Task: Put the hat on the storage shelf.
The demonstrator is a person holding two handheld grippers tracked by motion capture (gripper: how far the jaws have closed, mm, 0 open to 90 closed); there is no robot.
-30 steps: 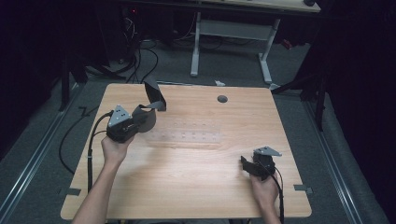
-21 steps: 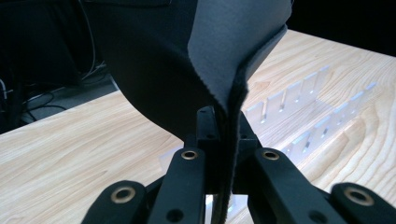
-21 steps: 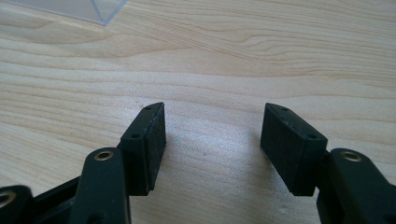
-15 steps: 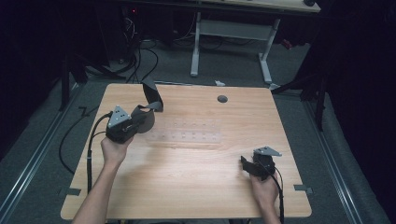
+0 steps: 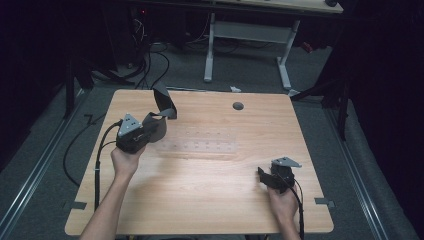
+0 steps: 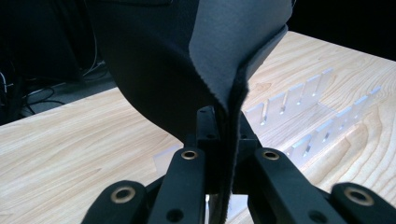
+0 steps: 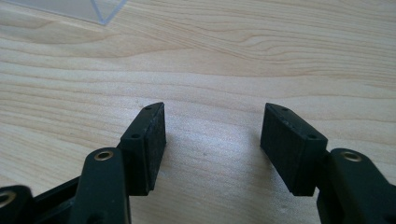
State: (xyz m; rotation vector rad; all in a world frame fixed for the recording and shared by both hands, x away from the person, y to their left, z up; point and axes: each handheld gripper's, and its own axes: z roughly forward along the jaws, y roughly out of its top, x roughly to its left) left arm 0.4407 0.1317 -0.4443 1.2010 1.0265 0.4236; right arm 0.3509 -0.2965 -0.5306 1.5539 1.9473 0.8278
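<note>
The left gripper [image 5: 150, 131] pinches a dark grey fabric strap [image 6: 224, 51] between closed jaws, holding it above the light wooden table [image 5: 210, 200] just left of the clear plastic slotted rack [image 5: 200, 146]. The right gripper [image 7: 212, 140], jaws wide and empty, hovers near the rack's right.
</note>
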